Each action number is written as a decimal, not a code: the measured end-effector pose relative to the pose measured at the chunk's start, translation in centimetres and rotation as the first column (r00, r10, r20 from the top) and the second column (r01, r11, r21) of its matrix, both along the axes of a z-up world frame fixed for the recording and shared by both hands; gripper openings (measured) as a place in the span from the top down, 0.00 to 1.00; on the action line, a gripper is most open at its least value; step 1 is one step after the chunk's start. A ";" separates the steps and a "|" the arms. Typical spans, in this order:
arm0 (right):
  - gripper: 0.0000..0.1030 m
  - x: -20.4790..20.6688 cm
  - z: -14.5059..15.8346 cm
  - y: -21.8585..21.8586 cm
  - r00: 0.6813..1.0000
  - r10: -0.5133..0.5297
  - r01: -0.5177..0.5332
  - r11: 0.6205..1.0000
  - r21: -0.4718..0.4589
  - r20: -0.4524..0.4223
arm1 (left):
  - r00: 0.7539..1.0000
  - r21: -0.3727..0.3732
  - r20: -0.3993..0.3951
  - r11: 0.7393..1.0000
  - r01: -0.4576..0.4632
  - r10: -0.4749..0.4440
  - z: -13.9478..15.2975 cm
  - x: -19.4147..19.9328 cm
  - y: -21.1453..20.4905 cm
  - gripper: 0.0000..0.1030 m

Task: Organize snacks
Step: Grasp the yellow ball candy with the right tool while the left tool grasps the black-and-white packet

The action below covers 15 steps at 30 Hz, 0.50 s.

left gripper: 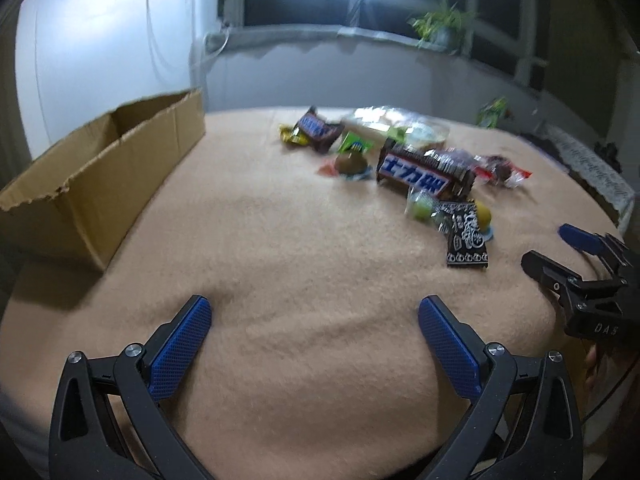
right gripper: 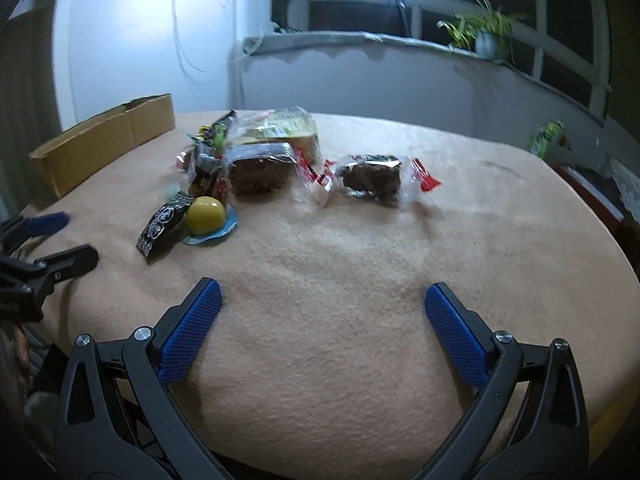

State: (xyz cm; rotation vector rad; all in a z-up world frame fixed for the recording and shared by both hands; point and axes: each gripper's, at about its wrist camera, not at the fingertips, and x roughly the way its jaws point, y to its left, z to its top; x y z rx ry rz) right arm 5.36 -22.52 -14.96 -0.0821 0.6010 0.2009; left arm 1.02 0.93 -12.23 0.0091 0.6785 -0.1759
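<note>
progress: barely begun | snack pile point(left gripper: 404, 164) all loose, upper right | cardboard box point(left gripper: 100, 172) upper left, nothing visible inside | left tongs point(left gripper: 315, 309) spread, empty | right tongs point(right gripper: 323, 295) spread, empty

The cardboard box point(left gripper: 100, 172) interior is hidden; the motion-blurred snack pile point(left gripper: 400, 160) perhaps conceals more.

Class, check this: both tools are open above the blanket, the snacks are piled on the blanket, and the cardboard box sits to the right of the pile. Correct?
Not quite. The cardboard box sits to the left of the snack pile, as the left wrist view shows. The rest holds: the left tool and right tool are open above the blanket.
</note>
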 end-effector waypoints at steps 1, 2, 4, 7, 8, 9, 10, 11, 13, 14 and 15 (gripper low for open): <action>0.00 0.1 0.1 0.0 1.000 0.010 -0.010 1.000 0.001 -0.003 | 1.000 -0.005 0.022 1.000 0.012 -0.012 -0.2 -0.2 0.2 0.00; 0.00 0.4 0.5 -0.1 1.000 0.022 -0.022 1.000 0.003 -0.016 | 0.999 -0.003 0.040 1.000 0.027 -0.027 -0.2 -0.5 0.2 0.00; 0.00 1.1 1.2 0.0 0.999 0.051 -0.050 0.998 0.022 -0.014 | 0.996 0.019 0.046 0.997 0.073 -0.074 0.0 -0.6 0.4 0.00; 0.00 2.5 2.4 0.9 0.989 0.148 -0.148 0.989 -0.009 -0.027 | 0.994 0.043 -0.003 0.993 0.107 -0.107 0.8 0.3 0.1 0.00; 0.00 3.1 2.5 1.5 0.980 0.190 -0.193 0.981 -0.034 -0.063 | 0.991 0.051 -0.007 0.989 0.136 -0.136 1.2 0.6 -0.3 0.00; 0.00 3.5 2.5 2.3 0.969 0.235 -0.241 0.968 -0.075 -0.082 | 0.985 0.054 -0.007 0.983 0.174 -0.174 1.8 0.8 -0.7 0.00; 0.00 3.6 2.7 2.9 0.962 0.261 -0.269 0.958 -0.105 -0.077 | 0.979 0.053 -0.003 0.977 0.205 -0.205 2.1 0.8 -1.0 0.00; 0.00 3.8 3.0 3.6 0.954 0.290 -0.298 0.944 -0.138 -0.078 | 0.970 0.051 0.004 0.968 0.244 -0.244 2.6 1.0 -1.5 0.00; 0.00 4.4 3.4 4.5 0.941 0.327 -0.337 0.925 -0.173 -0.086 | 0.952 0.044 0.009 0.952 0.304 -0.304 3.2 1.3 -2.2 0.00; 0.03 4.9 3.5 4.9 0.934 0.343 -0.356 0.917 -0.178 -0.099 | 0.945 0.040 0.003 0.944 0.327 -0.327 3.3 1.6 -2.6 0.00; 0.11 5.5 3.4 5.3 0.928 0.354 -0.370 0.911 -0.183 -0.118 | 0.940 0.038 -0.006 0.939 0.342 -0.342 3.4 1.9 -2.9 0.00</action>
